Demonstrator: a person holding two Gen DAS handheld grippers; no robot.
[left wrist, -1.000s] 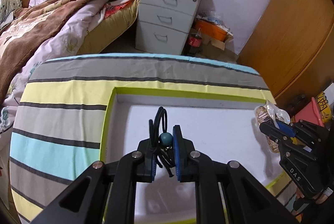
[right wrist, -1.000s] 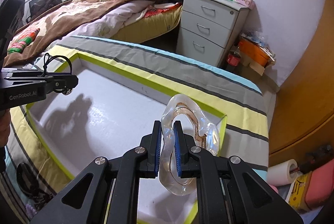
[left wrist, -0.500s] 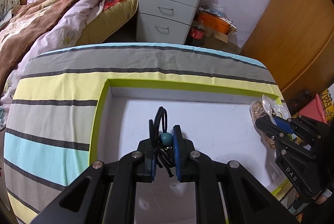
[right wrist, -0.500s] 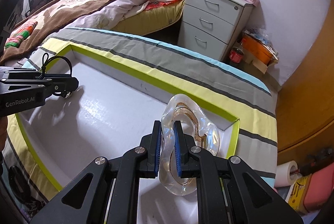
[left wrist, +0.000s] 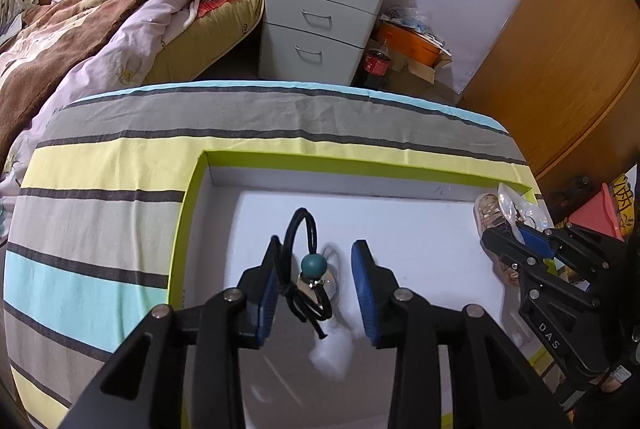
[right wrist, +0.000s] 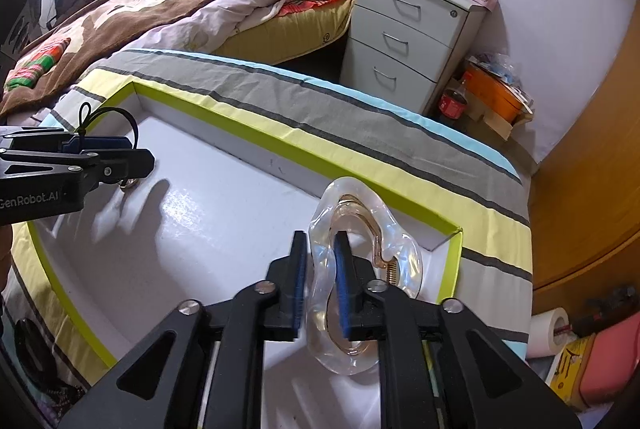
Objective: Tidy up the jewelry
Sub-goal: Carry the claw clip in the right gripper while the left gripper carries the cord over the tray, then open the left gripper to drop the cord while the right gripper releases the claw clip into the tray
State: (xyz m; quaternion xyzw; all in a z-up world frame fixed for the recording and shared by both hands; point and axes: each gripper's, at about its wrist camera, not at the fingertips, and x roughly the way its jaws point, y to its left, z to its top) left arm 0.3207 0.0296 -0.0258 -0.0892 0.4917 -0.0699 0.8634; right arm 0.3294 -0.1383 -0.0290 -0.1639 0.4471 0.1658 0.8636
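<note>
A shallow white box with a green rim [left wrist: 192, 213] lies on the striped cloth. My left gripper [left wrist: 317, 243] hangs over the box's left part, its jaws opening. A black hair tie with a teal bead [left wrist: 314, 265] sits loose between them, its cord leaning on the left pad [left wrist: 266, 293]. Over the box's right corner [right wrist: 452, 233], my right gripper [right wrist: 319, 237] has its jaws opening slightly. One wall of a clear hair claw clip [right wrist: 400, 249] stands between its pads. The left wrist view shows that clip [left wrist: 490, 209] at the right gripper [left wrist: 496, 233].
The striped cloth [left wrist: 100, 189] covers a rounded table. Beyond it stand a grey drawer unit [left wrist: 324, 17], a bed with a brown blanket [right wrist: 160, 1] and a wooden wardrobe [left wrist: 560, 49]. Dark jewelry [right wrist: 32, 349] lies on the cloth left of the box.
Both grippers' jaws have parted. The hair tie, pinched before, now sits loose between the left pads. The clip stays between the right pads.
</note>
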